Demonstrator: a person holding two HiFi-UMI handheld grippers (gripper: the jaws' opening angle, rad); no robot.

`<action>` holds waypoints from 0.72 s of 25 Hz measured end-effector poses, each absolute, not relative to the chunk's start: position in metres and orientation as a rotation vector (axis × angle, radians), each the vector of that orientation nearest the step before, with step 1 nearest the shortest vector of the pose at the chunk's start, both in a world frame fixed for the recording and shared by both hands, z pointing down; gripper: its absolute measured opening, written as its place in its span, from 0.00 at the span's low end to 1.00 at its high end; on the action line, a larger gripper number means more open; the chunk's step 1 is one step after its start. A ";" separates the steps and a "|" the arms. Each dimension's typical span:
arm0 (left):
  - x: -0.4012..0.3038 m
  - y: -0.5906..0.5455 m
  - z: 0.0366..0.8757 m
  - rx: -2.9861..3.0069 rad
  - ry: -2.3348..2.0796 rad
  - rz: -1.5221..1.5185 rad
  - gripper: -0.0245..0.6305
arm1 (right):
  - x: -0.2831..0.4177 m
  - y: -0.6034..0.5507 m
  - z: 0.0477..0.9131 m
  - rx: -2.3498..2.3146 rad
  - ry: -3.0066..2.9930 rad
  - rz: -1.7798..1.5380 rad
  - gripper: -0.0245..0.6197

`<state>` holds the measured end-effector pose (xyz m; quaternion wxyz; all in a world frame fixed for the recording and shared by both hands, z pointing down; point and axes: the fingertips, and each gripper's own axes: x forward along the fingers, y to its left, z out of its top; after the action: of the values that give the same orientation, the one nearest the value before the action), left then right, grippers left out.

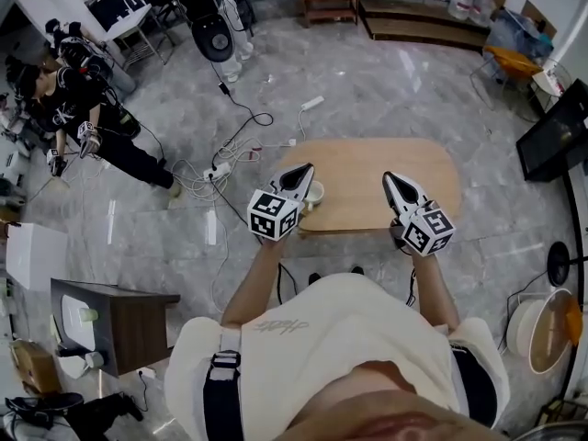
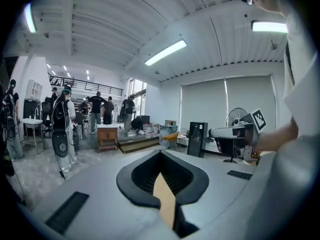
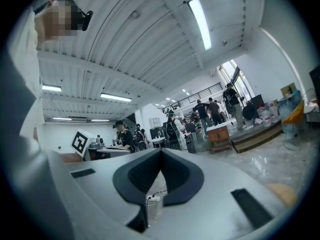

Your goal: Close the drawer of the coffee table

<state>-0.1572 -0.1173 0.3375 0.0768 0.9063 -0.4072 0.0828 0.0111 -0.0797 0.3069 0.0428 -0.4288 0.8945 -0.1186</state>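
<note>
Standing on pale marbled floor directly in front of the person: coffee table (image 1: pixel 367 180), rounded light-wood top, seen from straight above in the head view. Drawer: hidden under the top from this angle; whether it is open or closed cannot be told.

Left gripper (image 1: pixel 306 170): held over the table's near left edge, jaws pointing away from the person. Fingers pressed tip to tip with nothing between them. In the left gripper view only a strip of the tan table top shows through the slot behind the tips.

Right gripper (image 1: pixel 389 178): held over the table's near right edge, well apart from the left one. Fingers likewise brought together at the tips, empty. Floor and cable show through the slot in its own view.

White cup (image 1: pixel 316 194): on the table top, just beside the left gripper; contact cannot be told.

White power strip (image 1: pixel 220 168): on the floor left of the table, with loose cables (image 1: pixel 243 122) trailing from it.

Second person (image 1: pixel 83 118): in dark clothing, far left of the table.

Dark wood cabinet (image 1: pixel 124 324): on the near left of the table, beside the person.

Black screen (image 1: pixel 556 131): right of the table.

Low wooden platform (image 1: pixel 423 24): beyond the table's far side.
</note>
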 end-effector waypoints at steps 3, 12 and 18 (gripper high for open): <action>-0.152 -0.118 0.336 2.722 -1.210 0.264 0.04 | 0.015 -0.080 0.307 -1.299 2.740 -0.355 0.03; -0.143 -0.120 0.333 2.721 -1.182 0.274 0.04 | 0.018 -0.080 0.308 -1.282 2.754 -0.349 0.03; -0.132 -0.105 0.343 2.729 -1.149 0.295 0.04 | 0.025 -0.081 0.314 -1.285 2.755 -0.358 0.03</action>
<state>-0.1316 -0.1053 0.3425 0.0831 0.9139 -0.3848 0.0987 0.0249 -0.0805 0.3138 0.0402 -0.4193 0.8994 -0.1168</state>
